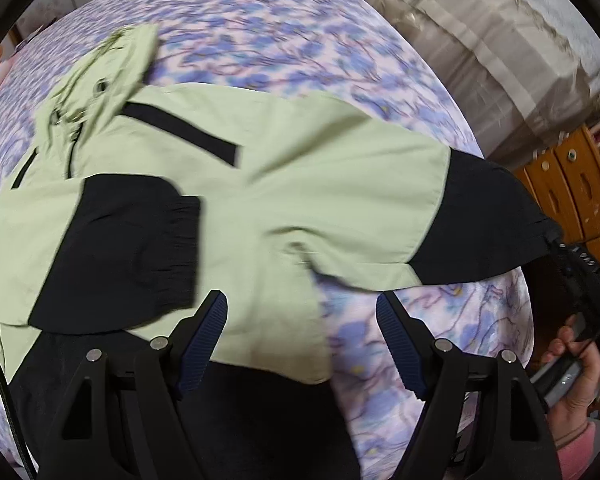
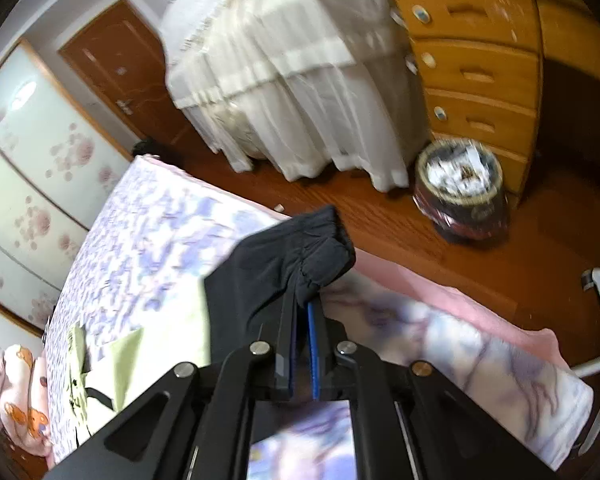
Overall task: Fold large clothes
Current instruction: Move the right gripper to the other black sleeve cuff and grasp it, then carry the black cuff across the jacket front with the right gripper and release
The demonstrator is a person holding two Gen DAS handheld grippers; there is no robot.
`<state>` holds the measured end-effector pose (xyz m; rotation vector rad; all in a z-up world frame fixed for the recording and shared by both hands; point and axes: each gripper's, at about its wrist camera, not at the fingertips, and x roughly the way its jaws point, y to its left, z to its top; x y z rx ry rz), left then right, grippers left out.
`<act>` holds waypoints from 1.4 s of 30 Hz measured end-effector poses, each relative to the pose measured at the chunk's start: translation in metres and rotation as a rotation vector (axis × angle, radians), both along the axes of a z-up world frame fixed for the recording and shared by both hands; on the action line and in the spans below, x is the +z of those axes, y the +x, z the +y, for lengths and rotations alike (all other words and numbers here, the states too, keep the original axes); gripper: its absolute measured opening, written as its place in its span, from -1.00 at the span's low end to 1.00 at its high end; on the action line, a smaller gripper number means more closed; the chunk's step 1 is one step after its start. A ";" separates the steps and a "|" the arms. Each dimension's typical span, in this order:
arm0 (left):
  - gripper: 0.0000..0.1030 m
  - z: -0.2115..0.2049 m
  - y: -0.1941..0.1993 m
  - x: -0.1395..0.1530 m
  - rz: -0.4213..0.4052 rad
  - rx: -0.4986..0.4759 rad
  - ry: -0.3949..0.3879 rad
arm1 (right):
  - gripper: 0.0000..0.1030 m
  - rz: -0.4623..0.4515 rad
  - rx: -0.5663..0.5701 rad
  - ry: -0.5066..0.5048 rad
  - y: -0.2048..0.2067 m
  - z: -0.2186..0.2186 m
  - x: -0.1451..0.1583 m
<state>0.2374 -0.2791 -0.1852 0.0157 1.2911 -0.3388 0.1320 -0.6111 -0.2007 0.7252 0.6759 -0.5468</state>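
Pinching the black cuff [image 2: 320, 256] of one sleeve, right claw [image 2: 303, 312] pressed together beyond the bed's [image 1: 260, 40] side edge, left claw [image 1: 302, 312] spread wide above the green-and-black jacket [image 1: 260, 184] lying flat mid-bed, other sleeve [image 1: 116, 252] folded across its body.

Our left claw [image 1: 302, 344] is matte black plastic, built from two angular linkage arms with triangular cut-outs, each pinned by round silver rivets. Its fingers [image 1: 204, 336] carry dark navy ribbed pads on their inner faces. Our right claw [image 2: 305, 312] has the same black frame and silver rivets, one brass-toned, with a brighter blue ribbed pad edge. Our right hand [image 1: 576, 376] shows light bare skin, and a pink sleeve cuff covers the wrist.
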 end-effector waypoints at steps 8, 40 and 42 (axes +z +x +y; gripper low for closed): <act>0.47 0.111 0.011 0.025 -0.054 0.036 -0.050 | -0.92 -0.106 0.163 -0.108 0.036 0.121 0.073; 0.47 0.378 0.016 -0.020 0.038 0.241 -0.099 | -0.84 0.189 0.973 0.027 0.126 0.509 -0.060; 0.47 0.377 0.017 -0.023 0.043 0.238 -0.090 | -0.74 0.193 1.004 0.047 0.123 0.508 -0.062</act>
